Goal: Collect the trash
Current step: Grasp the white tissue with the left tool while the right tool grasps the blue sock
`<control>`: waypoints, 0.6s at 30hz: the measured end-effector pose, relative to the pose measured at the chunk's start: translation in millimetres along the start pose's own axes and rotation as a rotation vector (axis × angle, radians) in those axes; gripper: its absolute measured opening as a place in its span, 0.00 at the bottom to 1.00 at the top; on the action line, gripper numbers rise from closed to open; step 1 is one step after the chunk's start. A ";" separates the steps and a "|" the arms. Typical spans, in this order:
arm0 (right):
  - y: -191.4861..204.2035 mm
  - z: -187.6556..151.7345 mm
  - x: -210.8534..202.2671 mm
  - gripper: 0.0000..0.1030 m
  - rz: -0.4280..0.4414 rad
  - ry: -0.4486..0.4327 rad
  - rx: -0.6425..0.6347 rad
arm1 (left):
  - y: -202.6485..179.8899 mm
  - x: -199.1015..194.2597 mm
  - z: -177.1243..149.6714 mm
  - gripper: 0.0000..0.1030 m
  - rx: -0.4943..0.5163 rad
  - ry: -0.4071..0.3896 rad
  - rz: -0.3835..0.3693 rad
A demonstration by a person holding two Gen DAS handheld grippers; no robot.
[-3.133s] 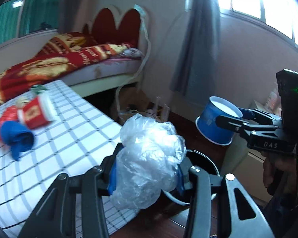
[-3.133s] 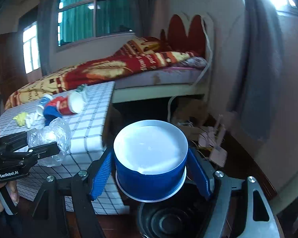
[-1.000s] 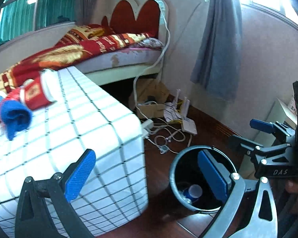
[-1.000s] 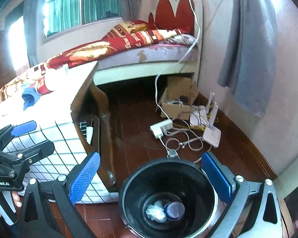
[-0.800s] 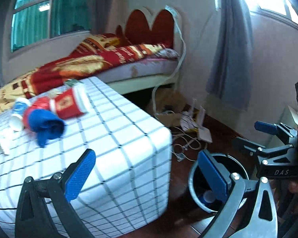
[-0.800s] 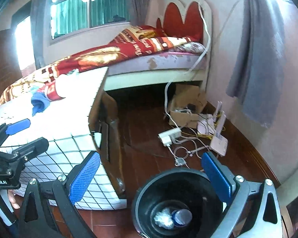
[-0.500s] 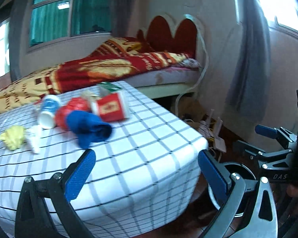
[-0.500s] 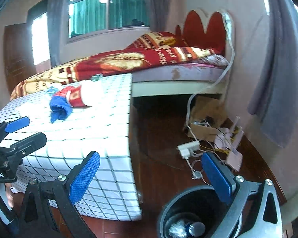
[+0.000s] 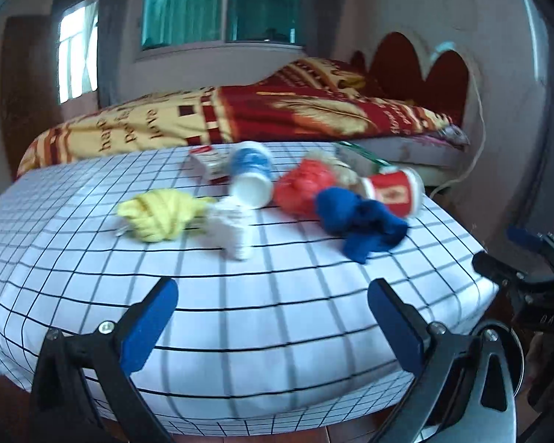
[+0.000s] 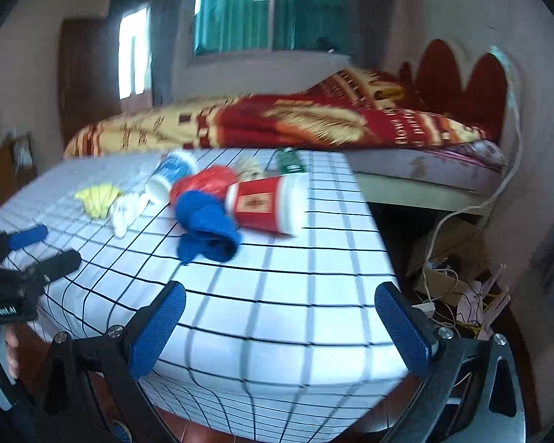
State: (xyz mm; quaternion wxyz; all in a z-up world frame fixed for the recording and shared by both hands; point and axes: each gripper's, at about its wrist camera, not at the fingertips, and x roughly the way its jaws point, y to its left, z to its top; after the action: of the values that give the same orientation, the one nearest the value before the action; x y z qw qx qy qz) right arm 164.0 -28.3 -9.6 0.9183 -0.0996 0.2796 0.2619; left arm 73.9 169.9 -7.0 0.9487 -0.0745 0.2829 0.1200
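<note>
Trash lies on the checked tablecloth (image 9: 240, 295): a yellow wad (image 9: 158, 214), white crumpled paper (image 9: 229, 229), a blue-and-white cup (image 9: 251, 177) on its side, a red bag (image 9: 303, 188), a blue cloth (image 9: 358, 221) and a red paper cup (image 9: 395, 192) on its side. The right wrist view shows the blue cloth (image 10: 207, 225) and red cup (image 10: 266, 203) too. My left gripper (image 9: 273, 317) is open and empty at the table's near edge. My right gripper (image 10: 280, 317) is open and empty at the table's right corner. The bin rim (image 9: 513, 347) shows low right.
A bed with a red and yellow blanket (image 9: 277, 114) stands behind the table. A cardboard box with cables (image 10: 447, 262) lies on the floor to the right. A small packet (image 9: 207, 162) and a green packet (image 10: 290, 160) lie at the table's far side.
Both grippers dropped the plastic bag and blue cup into the bin, opened, then swung left from the bin to face the table.
</note>
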 end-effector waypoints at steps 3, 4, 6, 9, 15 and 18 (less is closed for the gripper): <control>13.3 12.3 16.3 1.00 0.024 0.017 -0.008 | 19.5 5.6 6.0 0.94 -0.022 -0.001 0.001; 18.5 17.7 26.2 1.00 0.040 0.033 -0.011 | 22.9 7.5 7.2 0.93 -0.023 0.000 0.001; 24.1 26.7 41.6 1.00 0.071 0.056 -0.011 | 31.6 15.6 12.6 0.85 -0.034 0.009 -0.014; 31.7 37.9 62.1 1.00 0.097 0.083 -0.024 | 36.5 29.8 18.0 0.84 -0.029 0.025 -0.015; 46.8 52.7 107.6 0.88 0.105 0.177 -0.068 | 39.6 58.8 25.0 0.76 -0.029 0.077 -0.050; 47.6 54.9 124.0 0.80 0.130 0.214 -0.059 | 39.0 74.4 29.7 0.72 -0.035 0.108 -0.070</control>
State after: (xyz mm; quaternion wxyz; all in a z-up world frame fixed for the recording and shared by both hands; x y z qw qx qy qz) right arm 251.4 82.6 -36.3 0.8610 -0.1356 0.3739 0.3170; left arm 139.1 227.3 -26.5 0.9343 -0.1071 0.3286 0.0875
